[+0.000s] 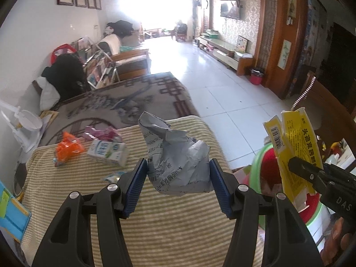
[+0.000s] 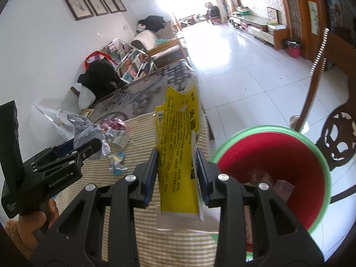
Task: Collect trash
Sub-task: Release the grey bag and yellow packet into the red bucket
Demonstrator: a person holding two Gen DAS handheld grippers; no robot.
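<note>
Yellow cardboard fills the middle of the right wrist view: a torn yellow box (image 2: 178,155) stands clamped between the pads of the right gripper (image 2: 176,173), just left of the red bin (image 2: 273,155) with its green rim at centre right. In the left wrist view the left gripper (image 1: 178,182) squeezes a crumpled grey paper wad (image 1: 178,162) at frame centre, above the striped cloth (image 1: 155,222). Both pieces look lifted and on their way to the bin. Next, each needs carrying over the red opening before the jaws let go. A milk carton (image 1: 109,152), an orange wrapper (image 1: 67,146) and a pink wrapper (image 1: 102,132) lie at centre left, not yet collected.
</note>
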